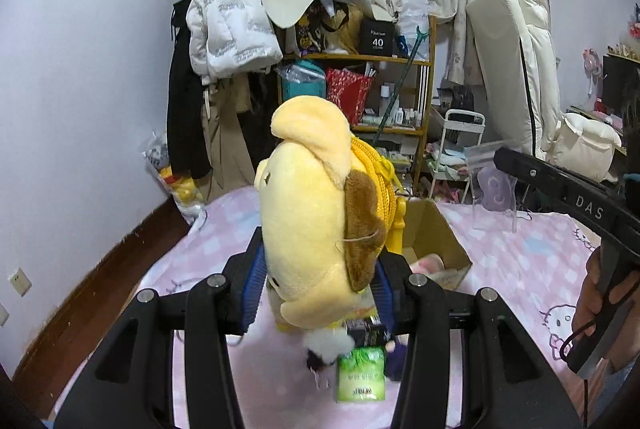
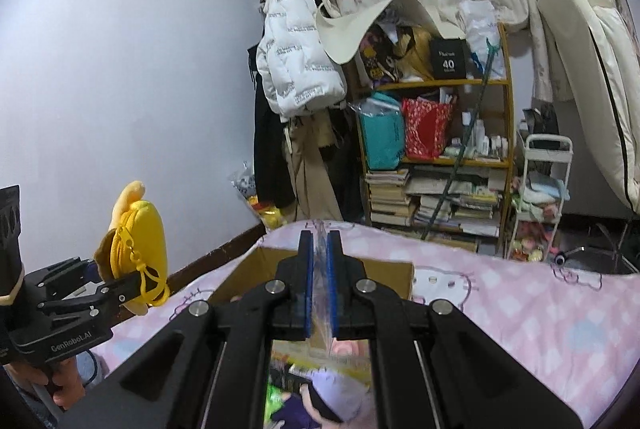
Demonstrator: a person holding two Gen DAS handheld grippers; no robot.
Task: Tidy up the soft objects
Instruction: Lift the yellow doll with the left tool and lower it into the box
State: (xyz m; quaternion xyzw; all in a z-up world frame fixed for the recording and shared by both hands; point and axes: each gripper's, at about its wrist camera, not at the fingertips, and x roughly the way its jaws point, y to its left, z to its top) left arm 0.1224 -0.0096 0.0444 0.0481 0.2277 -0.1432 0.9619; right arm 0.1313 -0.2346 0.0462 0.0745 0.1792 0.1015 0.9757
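Note:
My left gripper (image 1: pixel 318 281) is shut on a yellow plush dog pouch (image 1: pixel 308 213) with a brown cap and yellow zipper, held upright above the pink bed. It also shows at the left of the right wrist view (image 2: pixel 134 249). My right gripper (image 2: pixel 319 269) is shut on a clear plastic zip bag (image 2: pixel 320 305) with a purple plush inside (image 1: pixel 498 189), held above the open cardboard box (image 2: pixel 396 269). The right gripper shows in the left wrist view (image 1: pixel 500 155) beyond the box (image 1: pixel 436 233). A pink soft item (image 1: pixel 430 263) lies in the box.
A green packet (image 1: pixel 362 375), a dark box and small plush toys lie on the pink Hello Kitty bedsheet (image 1: pixel 520 269) under my left gripper. Beyond the bed stand a cluttered wooden shelf (image 2: pixel 436 133), a coat rack with a white jacket (image 2: pixel 298 57) and a white trolley (image 2: pixel 544 181).

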